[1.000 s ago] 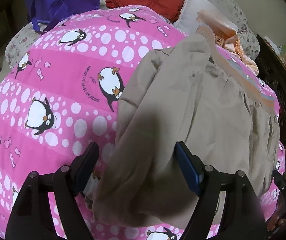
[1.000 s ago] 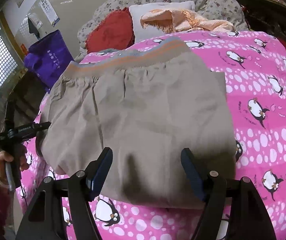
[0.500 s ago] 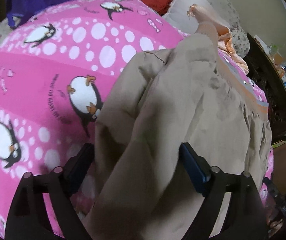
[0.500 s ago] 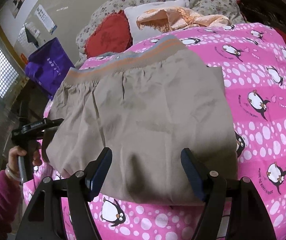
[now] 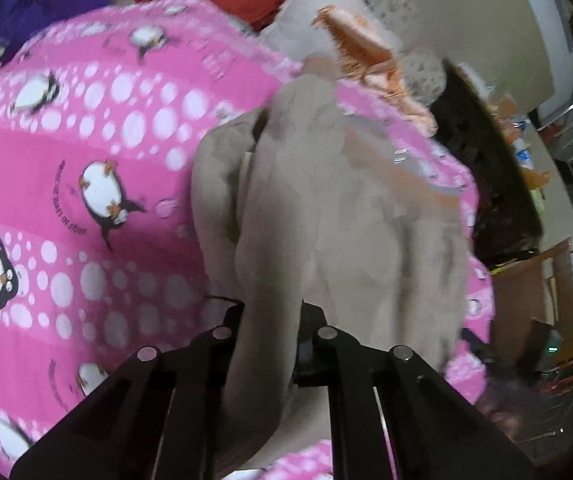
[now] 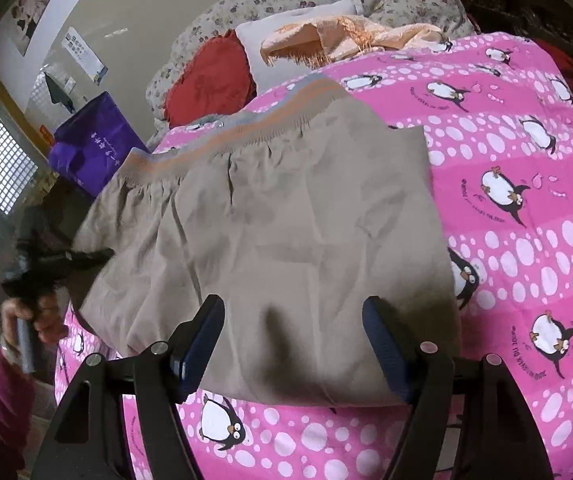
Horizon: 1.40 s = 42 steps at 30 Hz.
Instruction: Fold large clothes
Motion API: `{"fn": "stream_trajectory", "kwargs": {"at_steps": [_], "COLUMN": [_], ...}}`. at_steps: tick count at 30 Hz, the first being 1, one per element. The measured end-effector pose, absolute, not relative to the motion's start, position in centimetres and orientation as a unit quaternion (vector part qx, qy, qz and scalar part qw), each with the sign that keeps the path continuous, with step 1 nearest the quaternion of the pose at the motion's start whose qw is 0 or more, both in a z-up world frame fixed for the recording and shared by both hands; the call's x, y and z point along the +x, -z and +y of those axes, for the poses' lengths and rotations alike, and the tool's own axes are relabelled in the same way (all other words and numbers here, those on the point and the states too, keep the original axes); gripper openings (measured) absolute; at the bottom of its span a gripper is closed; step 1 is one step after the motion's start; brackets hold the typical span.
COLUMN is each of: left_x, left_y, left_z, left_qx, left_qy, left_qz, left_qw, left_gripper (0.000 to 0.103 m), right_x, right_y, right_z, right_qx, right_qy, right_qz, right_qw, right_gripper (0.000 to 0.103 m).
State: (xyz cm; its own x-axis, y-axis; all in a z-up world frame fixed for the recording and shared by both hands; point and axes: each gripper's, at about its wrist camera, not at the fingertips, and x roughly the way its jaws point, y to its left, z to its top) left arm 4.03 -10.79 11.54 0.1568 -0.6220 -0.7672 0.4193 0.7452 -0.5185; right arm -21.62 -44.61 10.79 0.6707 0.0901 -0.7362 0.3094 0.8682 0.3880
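On the pink penguin quilt lie our beige trousers; our left gripper pinches a blurred fold whose pads stay hidden, while our right gripper gapes above the hem, empty.

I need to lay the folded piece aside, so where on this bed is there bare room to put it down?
Free: the pink penguin quilt beside the beige garment, on the side away from the left gripper, and the strip near the right gripper. Crowded: the bed's head, with red cushion, white pillow and peach cloth.
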Motion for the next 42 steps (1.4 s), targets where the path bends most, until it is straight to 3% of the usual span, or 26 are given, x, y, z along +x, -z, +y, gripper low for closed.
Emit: {"fn": "stream_trajectory", "kwargs": {"at_steps": [5, 10, 15, 21, 24, 26, 29, 32, 36, 42], "left_x": [1.0, -2.3, -5.1, -7.3, -7.4, -7.5, -8.2, -8.8, -8.8, -8.2], "left_y": [-17.9, -21.9, -20.3, -14.0, -11.9, -11.8, -14.2, -17.6, -20.7, -16.9], "left_z": [-14.2, -22.4, -30.5, -36.1, -36.3, -35.8, -34.2, -32.2, -28.4, -24.9], "left_qx": [-0.082, -0.042, -0.002, -0.009, -0.046, -0.078, -0.119, -0.139, -0.118, -0.07], "left_qy": [0.396, 0.449, 0.476, 0.485, 0.49, 0.506, 0.546, 0.583, 0.56, 0.463], "left_qz": [0.53, 0.514, 0.524, 0.564, 0.582, 0.582, 0.569, 0.536, 0.497, 0.517], "left_qw": [0.745, 0.729, 0.706, 0.669, 0.647, 0.632, 0.603, 0.595, 0.652, 0.716], "left_gripper": [0.007, 0.007, 0.007, 0.008, 0.021, 0.046, 0.074, 0.081, 0.082, 0.082], "right_x": [-23.0, -24.6, -27.0, -29.2, -29.8, -30.1, -30.5, -30.5, -30.4, -30.7], "right_y": [-10.9, -10.7, -10.9, -9.3, -8.7, -8.5, -8.6, -9.2, -9.2, -7.7], "right_z": [-45.9, -47.6, -49.3, -51.7, -52.2, -52.5, -52.9, -52.9, -52.8, -53.0], "right_qx": [0.27, 0.299, 0.309, 0.339, 0.344, 0.347, 0.348, 0.341, 0.328, 0.327], "right_qy": [0.07, 0.073, 0.092, 0.117, 0.13, 0.137, 0.139, 0.142, 0.149, 0.167], "right_qz": [0.385, 0.367, 0.356, 0.359, 0.363, 0.368, 0.367, 0.362, 0.369, 0.4], "right_qw": [0.88, 0.878, 0.877, 0.862, 0.856, 0.852, 0.851, 0.856, 0.857, 0.84], "right_gripper": [0.075, 0.075, 0.075, 0.078, 0.078, 0.078, 0.078, 0.078, 0.078, 0.078]}}
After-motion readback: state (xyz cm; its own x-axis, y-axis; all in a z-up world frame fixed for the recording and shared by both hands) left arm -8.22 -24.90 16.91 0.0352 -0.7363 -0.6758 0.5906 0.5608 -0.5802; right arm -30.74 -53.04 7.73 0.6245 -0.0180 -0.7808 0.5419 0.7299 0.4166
